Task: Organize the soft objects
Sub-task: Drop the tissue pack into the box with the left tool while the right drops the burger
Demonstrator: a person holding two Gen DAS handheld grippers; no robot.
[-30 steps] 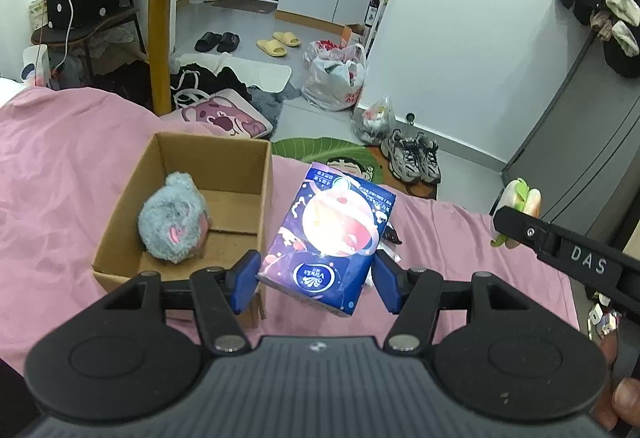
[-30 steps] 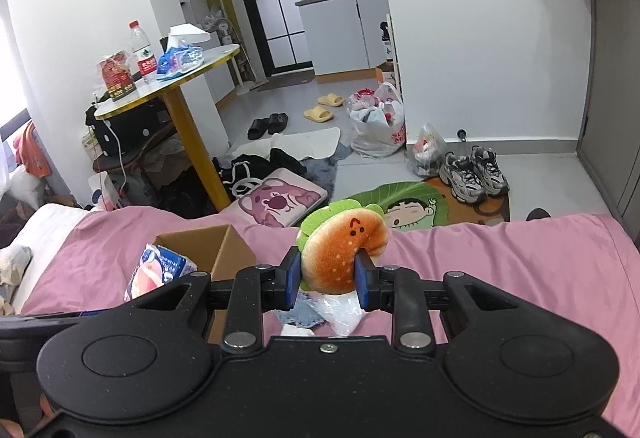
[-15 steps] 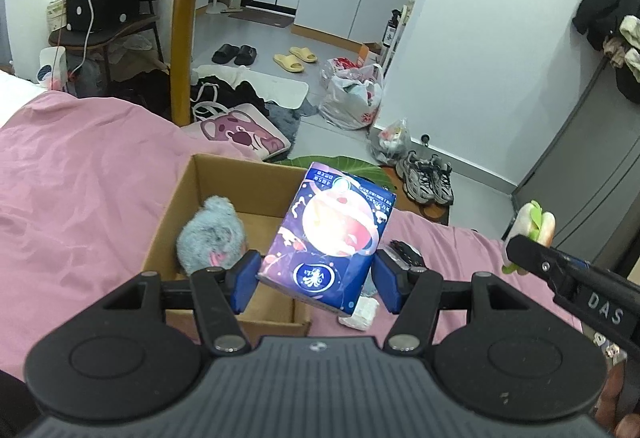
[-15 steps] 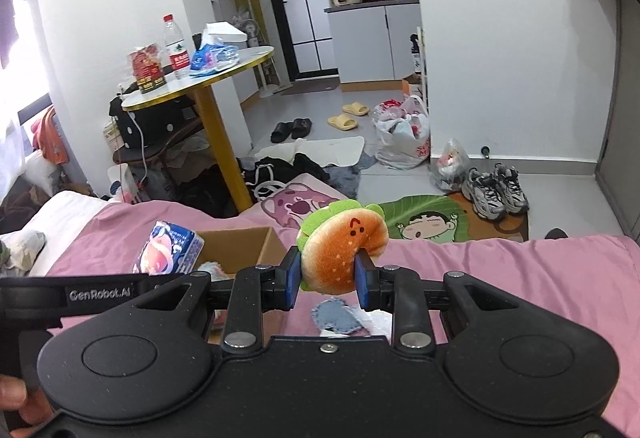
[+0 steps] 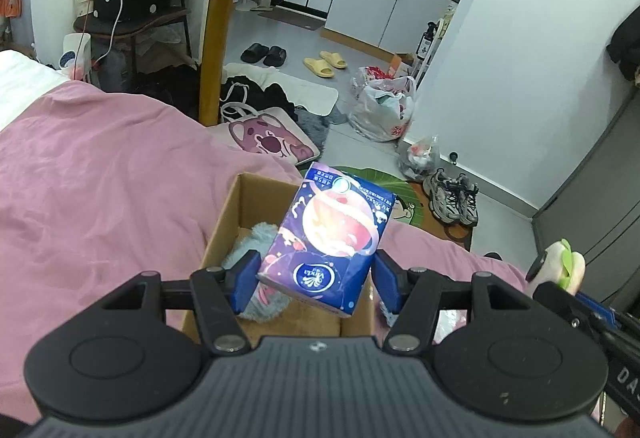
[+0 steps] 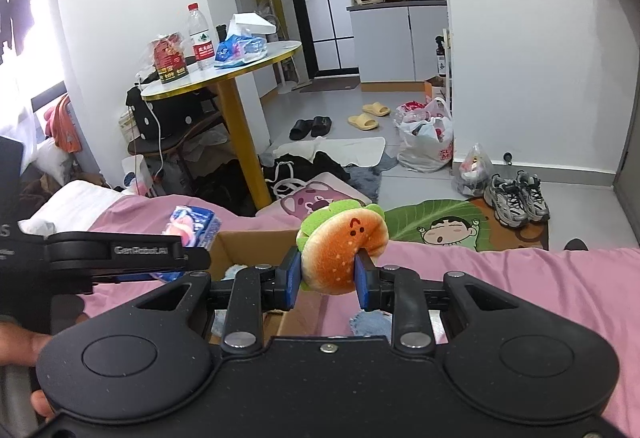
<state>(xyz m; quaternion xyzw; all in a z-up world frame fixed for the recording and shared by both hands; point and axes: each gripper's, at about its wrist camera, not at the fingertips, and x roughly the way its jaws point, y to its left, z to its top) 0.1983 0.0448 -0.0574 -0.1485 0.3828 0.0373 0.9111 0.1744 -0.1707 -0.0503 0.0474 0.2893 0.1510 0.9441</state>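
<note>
The purple tissue pack (image 5: 326, 238) hangs tilted over the open cardboard box (image 5: 228, 214) on the pink bedding – a fuzzy grey-blue plush (image 5: 256, 238) (pink patch on it) lies inside. The burger plush (image 6: 342, 250), little face showing, is up in the air, squeezed sideways.

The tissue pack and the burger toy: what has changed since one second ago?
The tissue pack was carried sideways to above the cardboard box, over the grey plush. The burger toy also came nearer the box. Nothing was released: each hand-held gripper keeps its grip.
</note>
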